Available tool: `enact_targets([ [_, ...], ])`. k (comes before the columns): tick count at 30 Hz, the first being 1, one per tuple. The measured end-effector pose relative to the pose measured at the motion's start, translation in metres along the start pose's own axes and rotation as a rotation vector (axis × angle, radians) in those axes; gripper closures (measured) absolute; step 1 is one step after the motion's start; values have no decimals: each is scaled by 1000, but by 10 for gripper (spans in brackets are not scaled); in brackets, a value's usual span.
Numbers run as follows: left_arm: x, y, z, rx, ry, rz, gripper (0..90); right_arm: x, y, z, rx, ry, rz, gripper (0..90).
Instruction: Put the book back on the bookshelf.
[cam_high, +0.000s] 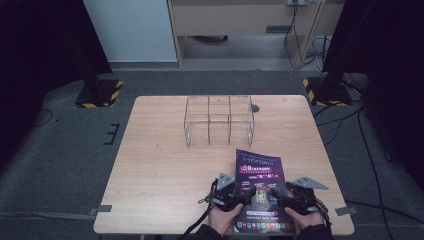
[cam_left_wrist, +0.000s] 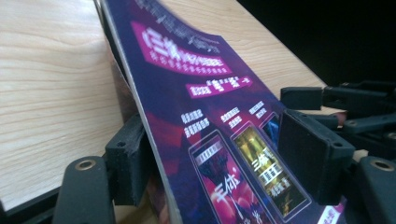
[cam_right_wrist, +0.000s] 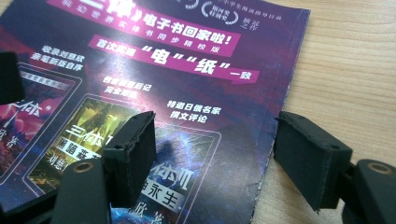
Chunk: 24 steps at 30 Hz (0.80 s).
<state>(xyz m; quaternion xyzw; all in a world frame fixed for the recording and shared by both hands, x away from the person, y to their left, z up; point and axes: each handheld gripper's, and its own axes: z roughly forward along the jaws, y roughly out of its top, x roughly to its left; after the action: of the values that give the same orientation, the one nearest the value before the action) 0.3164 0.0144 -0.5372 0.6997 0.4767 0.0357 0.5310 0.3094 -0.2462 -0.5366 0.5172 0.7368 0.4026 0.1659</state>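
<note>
A magazine (cam_high: 260, 175) with a purple cover lies on the wooden table (cam_high: 160, 165) close to its near edge. My left gripper (cam_high: 243, 192) is at the magazine's left edge. In the left gripper view that edge of the magazine (cam_left_wrist: 187, 93) is raised and runs at a slant between the wide-apart jaws of the left gripper (cam_left_wrist: 217, 158), one pad under it and one over the cover. My right gripper (cam_high: 276, 192) is at the right edge. In the right gripper view the right gripper (cam_right_wrist: 222, 151) stands open, one jaw over the magazine (cam_right_wrist: 154, 70), the other over bare wood.
A clear plastic organizer (cam_high: 219, 120) with several compartments stands at the far middle of the table. Both hands rest at the table's front edge. Black stands with yellow-striped bases (cam_high: 99, 92) sit on the floor beyond the far corners.
</note>
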Motion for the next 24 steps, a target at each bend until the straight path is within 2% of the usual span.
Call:
enact_targets([
  [1, 1, 1, 1, 2, -9, -9, 283, 0, 0, 0, 0, 1, 1, 296],
  [4, 1, 2, 4, 12, 7, 37, 256, 0, 0, 0, 1, 1, 0, 297],
  [8, 6, 5, 5, 14, 37, 35, 254, 0, 0, 0, 1, 3, -1, 296],
  [14, 6, 4, 2, 14, 48, 41, 334, 0, 0, 0, 1, 3, -1, 296],
  [16, 4, 3, 0, 15, 51, 69, 367, 0, 0, 0, 1, 2, -4, 297],
  [19, 2, 1, -3, 41, 39, 101, 392, 0, 0, 0, 1, -3, -3, 296],
  [24, 0, -1, -5, 61, 25, 117, 421, 0, 0, 0, 1, -11, -5, 296],
])
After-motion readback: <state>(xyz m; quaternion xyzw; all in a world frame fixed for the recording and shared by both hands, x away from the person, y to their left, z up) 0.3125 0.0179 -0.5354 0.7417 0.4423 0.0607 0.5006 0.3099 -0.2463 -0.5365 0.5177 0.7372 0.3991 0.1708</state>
